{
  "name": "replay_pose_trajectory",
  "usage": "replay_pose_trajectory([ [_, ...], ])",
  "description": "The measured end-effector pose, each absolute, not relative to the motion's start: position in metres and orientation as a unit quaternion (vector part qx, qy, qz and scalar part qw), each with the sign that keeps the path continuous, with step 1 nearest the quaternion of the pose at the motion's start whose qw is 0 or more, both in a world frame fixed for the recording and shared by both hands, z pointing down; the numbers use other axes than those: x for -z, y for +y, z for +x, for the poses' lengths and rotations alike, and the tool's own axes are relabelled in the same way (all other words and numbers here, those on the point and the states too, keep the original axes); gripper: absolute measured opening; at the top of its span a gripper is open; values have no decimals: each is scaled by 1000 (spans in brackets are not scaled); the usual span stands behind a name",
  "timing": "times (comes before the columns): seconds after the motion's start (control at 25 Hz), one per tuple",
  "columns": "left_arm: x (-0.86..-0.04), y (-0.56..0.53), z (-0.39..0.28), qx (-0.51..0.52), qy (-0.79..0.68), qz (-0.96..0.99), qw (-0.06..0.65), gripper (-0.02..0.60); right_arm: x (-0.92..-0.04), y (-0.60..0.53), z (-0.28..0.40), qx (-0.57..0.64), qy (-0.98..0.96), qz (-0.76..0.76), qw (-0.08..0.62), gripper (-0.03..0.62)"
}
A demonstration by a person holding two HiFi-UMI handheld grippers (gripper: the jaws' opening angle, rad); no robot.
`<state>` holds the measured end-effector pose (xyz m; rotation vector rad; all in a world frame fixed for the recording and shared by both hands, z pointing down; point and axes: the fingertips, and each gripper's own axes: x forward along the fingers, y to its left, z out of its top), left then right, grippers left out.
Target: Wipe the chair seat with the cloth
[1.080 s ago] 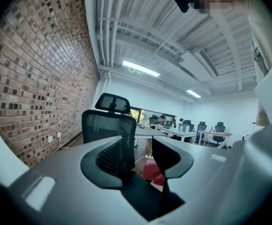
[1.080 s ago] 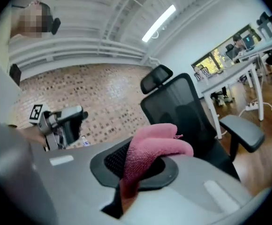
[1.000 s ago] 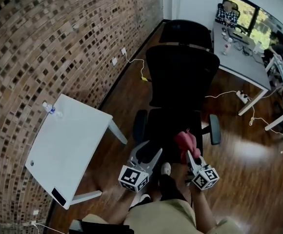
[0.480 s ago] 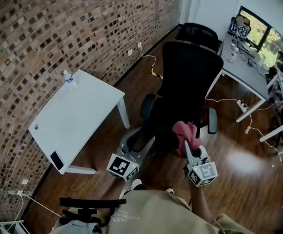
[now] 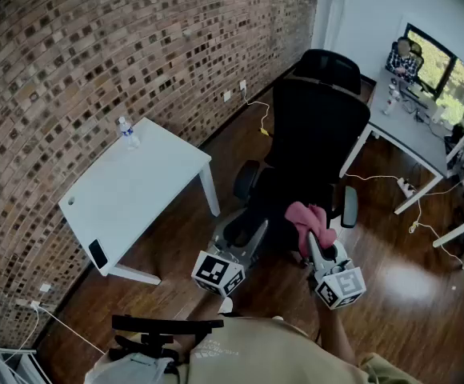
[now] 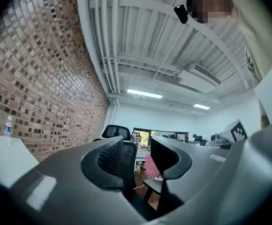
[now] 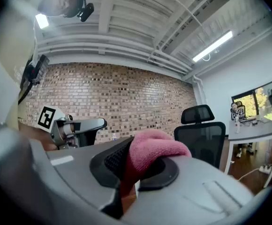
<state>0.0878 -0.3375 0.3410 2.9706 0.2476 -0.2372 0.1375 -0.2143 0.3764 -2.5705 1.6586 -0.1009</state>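
Clamped pink cloth [image 5: 306, 217] in right tongs [image 5: 314, 245], chair seat [image 5: 274, 202] just ahead; held left tongs [image 5: 246, 234] beside, narrowly parted, nothing between.

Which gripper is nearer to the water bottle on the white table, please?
Left. The left gripper hangs at the edge of the chair seat toward the water bottle; the right gripper, holding the pink cloth, is farther across the seat.
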Motion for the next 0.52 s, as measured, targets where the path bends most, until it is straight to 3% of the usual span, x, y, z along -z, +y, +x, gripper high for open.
replay_pose_trajectory([
  [0.52, -342, -334, 92, 60, 125, 989, 42, 185, -381, -195, 161, 31, 507, -860, 56, 15],
])
